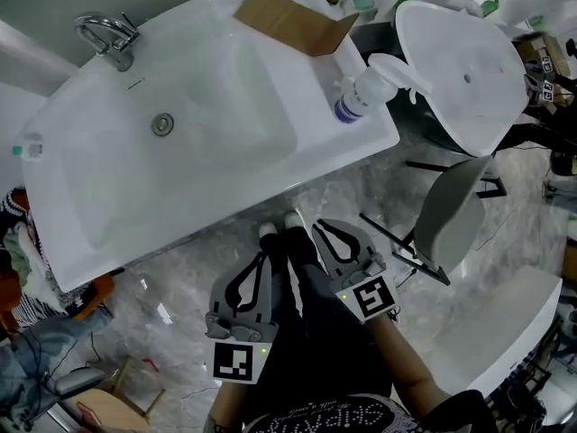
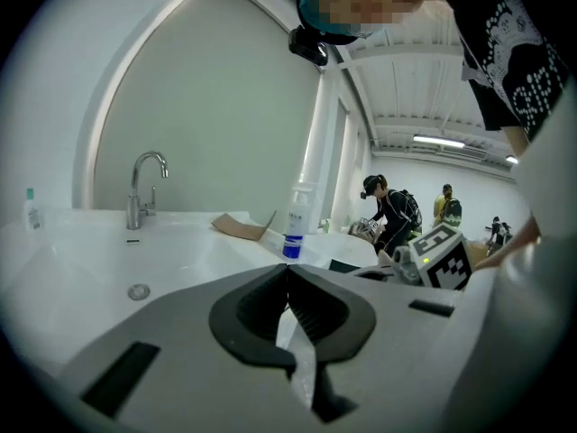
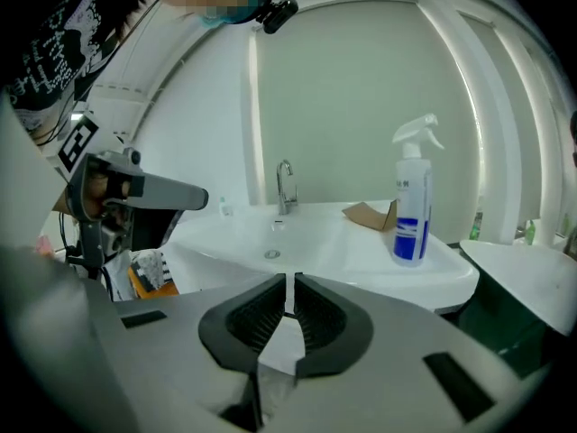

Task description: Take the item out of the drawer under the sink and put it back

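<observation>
Both claws hang in front of the sink (image 1: pixel 225 165), over the marbled floor (image 1: pixel 171 278), side by side and near each other, each pointing toward the sink's front edge. The left claw (image 1: pixel 264 258) is closed: in the left gripper view its tips meet and nothing sits between them. The right claw (image 1: pixel 320 229) is closed too, tips together and empty. Between the claws and the sink's front edge stand the person's white shoes (image 1: pixel 268 231)

The drawer under the sink and the item in it show in no view: from the head view the sink's top covers what lies below it, and both gripper views look across that top

A tap (image 1: pixel 108 41) stands at the sink's back rim, and the drain (image 1: pixel 162 124) lies in the middle of the bowl. A spray bottle (image 1: pixel 361 93) stands upright on the sink's right front corner. A folded cardboard (image 1: pixel 293 18) lies at the sink's back right, behind the spray bottle. A small bottle (image 1: pixel 32 147) stands at the sink's left end. A grey chair (image 1: pixel 451 215) stands to the right of the sink, past the spray bottle's corner. In the left gripper view, people (image 2: pixel 392 210) stand far beyond the sink's right end
</observation>
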Motion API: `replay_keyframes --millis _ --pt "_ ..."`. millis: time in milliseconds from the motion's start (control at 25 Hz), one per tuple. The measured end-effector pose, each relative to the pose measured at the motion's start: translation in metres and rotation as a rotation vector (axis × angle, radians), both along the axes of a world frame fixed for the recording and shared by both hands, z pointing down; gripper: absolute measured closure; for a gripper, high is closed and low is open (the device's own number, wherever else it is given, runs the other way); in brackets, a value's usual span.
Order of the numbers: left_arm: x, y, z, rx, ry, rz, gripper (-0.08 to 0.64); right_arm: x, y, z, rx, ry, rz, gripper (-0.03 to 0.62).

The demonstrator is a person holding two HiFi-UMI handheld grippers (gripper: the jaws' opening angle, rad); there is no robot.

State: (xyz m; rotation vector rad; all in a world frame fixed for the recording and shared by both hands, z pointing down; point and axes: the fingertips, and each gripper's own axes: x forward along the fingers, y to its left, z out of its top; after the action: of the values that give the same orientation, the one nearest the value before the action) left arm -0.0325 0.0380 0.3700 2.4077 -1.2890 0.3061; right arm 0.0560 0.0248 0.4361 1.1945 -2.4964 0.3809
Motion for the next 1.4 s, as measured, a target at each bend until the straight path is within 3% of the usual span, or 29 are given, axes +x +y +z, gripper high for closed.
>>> replay_keyframes --millis 280,680,1040,1400 --pt "0.021 0.009 0.055 -0.108 0.051 0.081 0.555 -0.002 -0.025 0.067 -0.043 0.015 0.056 0.569" --pt "0.027 0.013 0.116 -0.118 0.094 0.128 0.555 0.015 -0.053 0.163 -0.076 0.032 0.158 0.545" --pt "0.050 0.021 0.166 -0.224 0.113 0.151 0.555 0.013 -0.062 0.245 -0.175 0.032 0.204 0.479" --pt "0.057 0.029 0.211 -0.288 0.125 0.163 0.555 0.004 -0.086 0.300 -0.216 0.028 0.240 0.469"
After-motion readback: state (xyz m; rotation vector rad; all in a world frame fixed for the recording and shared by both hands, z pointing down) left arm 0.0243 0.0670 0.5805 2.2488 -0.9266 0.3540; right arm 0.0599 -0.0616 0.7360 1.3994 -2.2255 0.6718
